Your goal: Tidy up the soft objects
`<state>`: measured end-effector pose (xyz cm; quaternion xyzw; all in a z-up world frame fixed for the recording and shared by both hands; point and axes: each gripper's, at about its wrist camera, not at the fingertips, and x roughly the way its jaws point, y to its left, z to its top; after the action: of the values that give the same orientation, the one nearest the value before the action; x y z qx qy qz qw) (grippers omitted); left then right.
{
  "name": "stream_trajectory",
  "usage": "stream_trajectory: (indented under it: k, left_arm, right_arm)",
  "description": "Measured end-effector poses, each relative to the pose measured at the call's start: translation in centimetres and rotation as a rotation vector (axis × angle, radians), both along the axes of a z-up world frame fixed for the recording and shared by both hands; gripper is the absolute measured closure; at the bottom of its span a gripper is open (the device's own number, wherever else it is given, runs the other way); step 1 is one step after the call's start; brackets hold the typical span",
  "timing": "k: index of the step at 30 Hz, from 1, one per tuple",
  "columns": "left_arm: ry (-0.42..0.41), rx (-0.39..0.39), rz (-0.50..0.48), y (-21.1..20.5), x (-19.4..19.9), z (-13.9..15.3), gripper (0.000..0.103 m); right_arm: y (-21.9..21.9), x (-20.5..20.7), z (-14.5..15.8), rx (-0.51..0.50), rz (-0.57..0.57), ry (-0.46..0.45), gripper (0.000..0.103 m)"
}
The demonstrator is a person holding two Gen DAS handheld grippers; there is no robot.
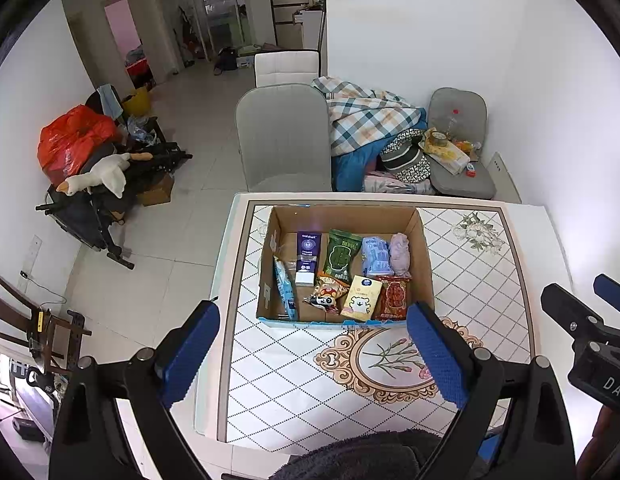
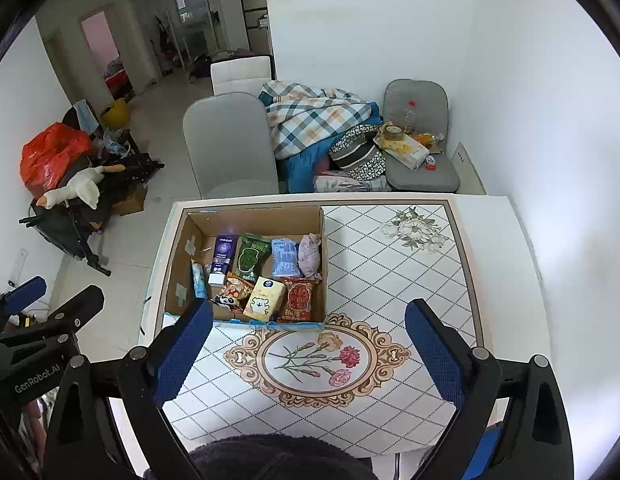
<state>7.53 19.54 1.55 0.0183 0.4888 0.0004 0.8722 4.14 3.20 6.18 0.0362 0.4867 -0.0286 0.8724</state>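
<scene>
Clearly, from the left wrist view, our left hand-held gripper (image 1: 311, 350) hangs spread and empty above the table (image 1: 481, 280), short of the cardboard box (image 1: 423, 248) where the soft packets lie; the green snack bag (image 1: 341, 256) looks light, crinkly and slippery, best pinched at a sealed edge. From the right wrist view, our right hand-held gripper (image 2: 308, 348) is likewise spread and empty, and the lilac cloth bundle (image 2: 310, 254) against the box's right wall should squash easily, so we would grip its middle.
</scene>
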Motion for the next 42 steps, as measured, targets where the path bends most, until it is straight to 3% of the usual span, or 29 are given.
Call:
stream_trajectory:
  k: [42]
  left_arm:
    - [0.019, 0.013, 0.022, 0.9, 0.6, -0.2, 0.007]
  right_arm:
    - [0.1, 0.9, -0.5, -0.014, 0.020, 0.000, 0.004]
